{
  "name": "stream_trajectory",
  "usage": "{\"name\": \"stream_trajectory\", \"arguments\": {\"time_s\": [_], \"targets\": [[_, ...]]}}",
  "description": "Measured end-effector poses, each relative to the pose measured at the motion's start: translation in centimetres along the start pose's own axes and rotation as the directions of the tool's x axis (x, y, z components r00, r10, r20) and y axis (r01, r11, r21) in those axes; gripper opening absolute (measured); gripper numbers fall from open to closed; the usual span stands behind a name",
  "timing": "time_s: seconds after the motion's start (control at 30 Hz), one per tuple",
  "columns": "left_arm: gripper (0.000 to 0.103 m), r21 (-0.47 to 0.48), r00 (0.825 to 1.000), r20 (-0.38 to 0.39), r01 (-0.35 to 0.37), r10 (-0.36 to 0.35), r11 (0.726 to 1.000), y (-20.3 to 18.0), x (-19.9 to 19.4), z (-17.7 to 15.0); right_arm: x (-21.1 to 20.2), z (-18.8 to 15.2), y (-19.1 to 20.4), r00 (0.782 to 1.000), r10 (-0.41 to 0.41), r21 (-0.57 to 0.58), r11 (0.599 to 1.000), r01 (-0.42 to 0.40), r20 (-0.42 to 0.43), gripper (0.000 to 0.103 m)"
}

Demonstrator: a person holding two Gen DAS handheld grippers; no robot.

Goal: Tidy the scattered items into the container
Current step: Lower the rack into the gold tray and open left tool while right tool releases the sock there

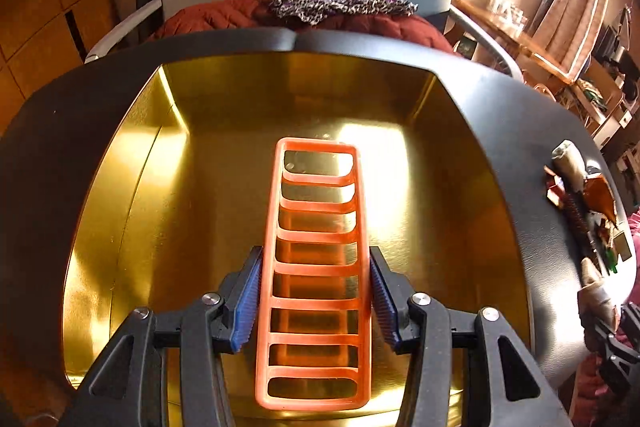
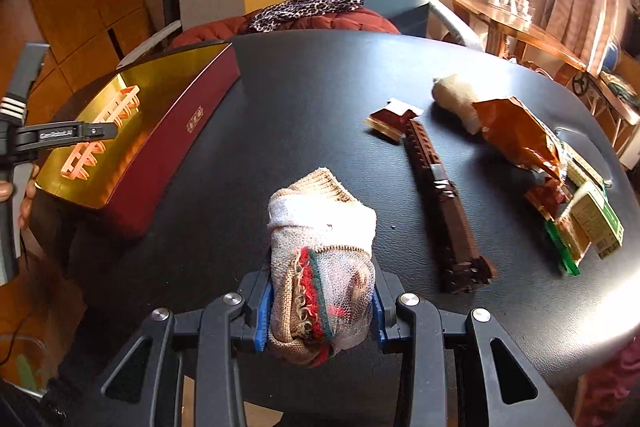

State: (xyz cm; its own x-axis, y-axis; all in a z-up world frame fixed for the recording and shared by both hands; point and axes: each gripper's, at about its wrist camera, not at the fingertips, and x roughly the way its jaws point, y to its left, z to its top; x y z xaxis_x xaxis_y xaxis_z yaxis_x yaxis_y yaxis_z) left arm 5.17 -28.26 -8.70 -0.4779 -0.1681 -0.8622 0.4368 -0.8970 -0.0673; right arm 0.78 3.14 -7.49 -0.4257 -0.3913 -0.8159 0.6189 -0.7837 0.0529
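Note:
An orange plastic rack (image 1: 316, 267) with many slots is clamped by its long sides in my left gripper (image 1: 315, 255), which is shut on it. It hangs over the gold inside of the open box (image 1: 280, 87). From the right wrist view, the rack (image 2: 104, 127) is above the dark red box (image 2: 180, 131) at the table's left, with the left gripper (image 2: 100, 131) on it. My right gripper (image 2: 321, 279) is shut on a rolled beige sock bundle (image 2: 320, 259) with red and green trim, above the near side of the black table (image 2: 300, 107).
On the right half of the table lie a long dark brown bar (image 2: 440, 195), a small brown packet (image 2: 394, 119), a second rolled sock (image 2: 456, 99), a crumpled brown bag (image 2: 516, 139) and a green carton (image 2: 588, 223). A chair with a red jacket (image 2: 224, 27) stands behind.

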Motion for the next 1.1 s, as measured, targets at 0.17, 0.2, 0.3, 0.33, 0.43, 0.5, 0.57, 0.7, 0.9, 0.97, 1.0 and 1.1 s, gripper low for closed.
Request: {"name": "stream_trajectory", "arguments": {"time_s": [0.17,0.2,0.3,0.33,0.43,0.5,0.57,0.7,0.9,0.97,1.0,1.1], "targets": [[0.06,-0.024,1.0,-0.006,0.021,-0.021,0.999,0.6,0.4,-0.6,0.0,1.7,1.8,1.0,0.013,-0.045,0.999,-0.013,0.012,0.038],[0.062,-0.033,1.0,0.005,0.028,-0.028,0.999,0.9,0.1,-0.7,-0.2,2.2,2.4,0.999,0.026,-0.056,0.998,-0.025,0.022,0.038],[0.063,-0.061,0.999,0.042,0.028,-0.025,0.998,1.7,-1.2,-1.1,-0.7,4.1,4.4,0.996,0.071,-0.098,0.993,-0.065,0.054,0.038],[0.063,-0.081,0.998,0.06,0.015,-0.01,0.997,2.0,-1.8,-1.2,-0.8,4.8,5.4,0.994,0.093,-0.114,0.99,-0.085,0.062,0.038],[0.063,-0.1,0.993,0.111,-0.03,0.041,0.995,2.8,-3.6,-1.7,-0.7,6.8,8.3,0.983,0.167,-0.159,0.975,-0.153,0.079,0.038],[0.063,-0.116,0.986,0.131,-0.086,0.101,0.989,3.3,-4.7,-2.2,-0.3,8.1,10.3,0.974,0.208,-0.187,0.964,-0.19,0.084,0.038],[0.063,-0.135,0.973,0.147,-0.158,0.178,0.978,3.8,-5.9,-2.9,0.4,9.2,12.4,0.968,0.237,-0.221,0.952,-0.213,0.084,0.038],[0.063,-0.183,0.956,0.17,-0.208,0.239,0.961,5.3,-7.3,-4.1,3.4,11.0,15.6,0.965,0.26,-0.241,0.939,-0.245,0.033,0.039],[0.063,-0.268,0.965,0.15,-0.169,0.214,0.949,7.9,-8.2,-5.7,8.4,11.9,17.9,0.972,0.226,-0.211,0.949,-0.235,-0.063,0.041],[0.063,-0.283,0.965,0.154,-0.165,0.214,0.945,8.5,-8.3,-6.1,9.2,11.9,18.2,0.97,0.227,-0.204,0.949,-0.24,-0.085,0.044],[0.063,-0.285,0.962,0.154,-0.174,0.224,0.943,8.5,-8.4,-6.3,9.3,11.8,18.3,0.97,0.227,-0.203,0.949,-0.241,-0.091,0.044],[0.063,-0.273,0.956,0.17,-0.186,0.238,0.944,8.3,-8.8,-6.6,9.5,11.6,18.5,0.969,0.228,-0.198,0.949,-0.244,-0.098,0.045]]}}
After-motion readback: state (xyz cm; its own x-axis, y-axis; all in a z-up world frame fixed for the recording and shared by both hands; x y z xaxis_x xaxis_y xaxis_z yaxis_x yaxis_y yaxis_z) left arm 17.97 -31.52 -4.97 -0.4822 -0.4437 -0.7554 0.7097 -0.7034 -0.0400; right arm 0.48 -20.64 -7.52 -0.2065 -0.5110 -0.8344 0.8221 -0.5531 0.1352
